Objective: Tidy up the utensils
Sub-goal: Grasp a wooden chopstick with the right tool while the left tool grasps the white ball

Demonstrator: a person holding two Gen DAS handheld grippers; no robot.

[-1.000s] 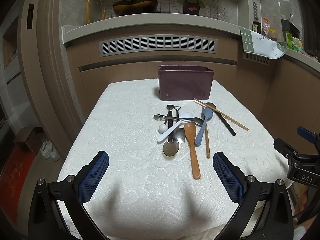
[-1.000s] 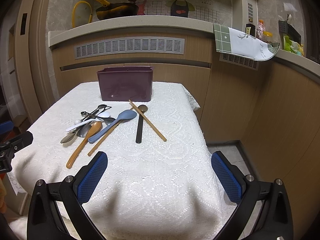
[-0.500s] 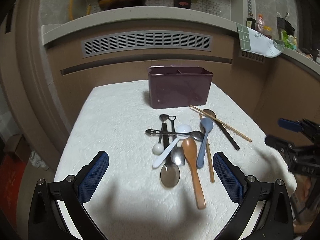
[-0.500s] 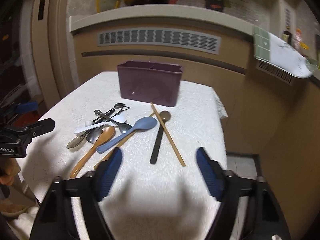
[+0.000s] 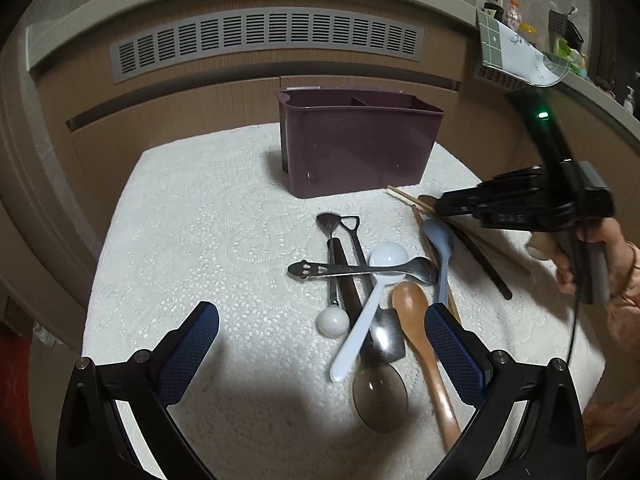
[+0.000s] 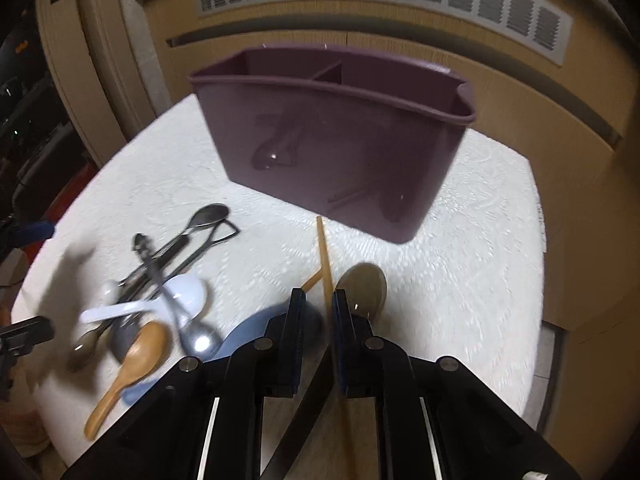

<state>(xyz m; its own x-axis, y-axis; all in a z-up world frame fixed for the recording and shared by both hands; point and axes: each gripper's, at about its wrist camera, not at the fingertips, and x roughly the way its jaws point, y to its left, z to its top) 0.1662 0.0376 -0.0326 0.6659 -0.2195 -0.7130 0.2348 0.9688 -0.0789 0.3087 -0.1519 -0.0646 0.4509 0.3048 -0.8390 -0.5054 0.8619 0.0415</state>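
Observation:
A pile of utensils lies on the white lace tablecloth [image 5: 200, 240]: a wooden spoon [image 5: 420, 320], a white spoon [image 5: 372, 300], a blue spoon [image 5: 440, 240], a metal spoon [image 5: 360, 270] and dark ones. Behind them stands the purple two-compartment caddy [image 5: 360, 148] [image 6: 332, 140]. My left gripper [image 5: 322, 312] hangs wide open over the near end of the pile, holding nothing. My right gripper [image 6: 319, 296] [image 5: 438, 206] points down at a chopstick [image 6: 323, 248]; its jaws are closing with the chopstick between them, and a gap still shows on the left side. A brown spoon [image 6: 364, 284] lies just right of it.
A wooden counter front with a vent grille [image 5: 264, 36] rises behind the table. A person's hand [image 5: 600, 256] holds the right gripper at the table's right side. A green cloth [image 5: 512, 48] hangs over the counter at the far right. The tablecloth left of the pile is bare.
Both grippers have moved in toward the utensil pile. The right gripper swung over the chopsticks, tilted down, and its jaws went from wide apart to nearly together. The left jaws stayed wide.

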